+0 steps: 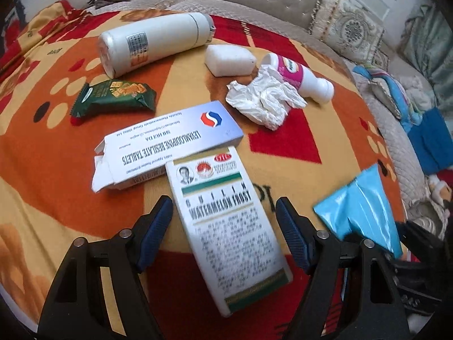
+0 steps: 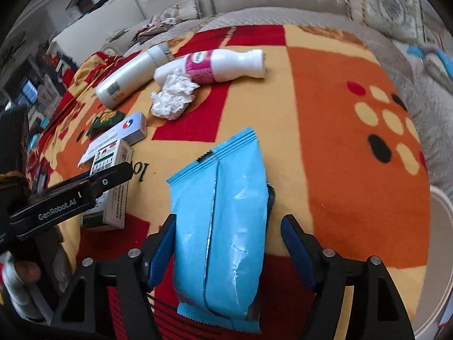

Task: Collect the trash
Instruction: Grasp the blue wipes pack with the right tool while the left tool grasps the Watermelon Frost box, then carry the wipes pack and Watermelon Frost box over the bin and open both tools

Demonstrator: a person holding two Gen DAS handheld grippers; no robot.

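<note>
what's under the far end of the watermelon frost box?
The watermelon frost box overlaps the near edge of the tablets box, resting on it. Elsewhere the blanket lies beneath; anything under the box's middle is hidden.

The small print on the watermelon frost box (image 1: pixel 229 226) is blurred and cannot be read. In the left wrist view the blue packet (image 1: pixel 365 209) is partly covered at its lower end by dark gripper parts. In the right wrist view the green snack wrapper (image 2: pixel 106 121) is largely hidden behind the tablet box (image 2: pixel 124 133), and a white round rim (image 2: pixel 441 255) is cut off by the right edge. The foam block (image 1: pixel 229 61) is mostly concealed there.
</note>
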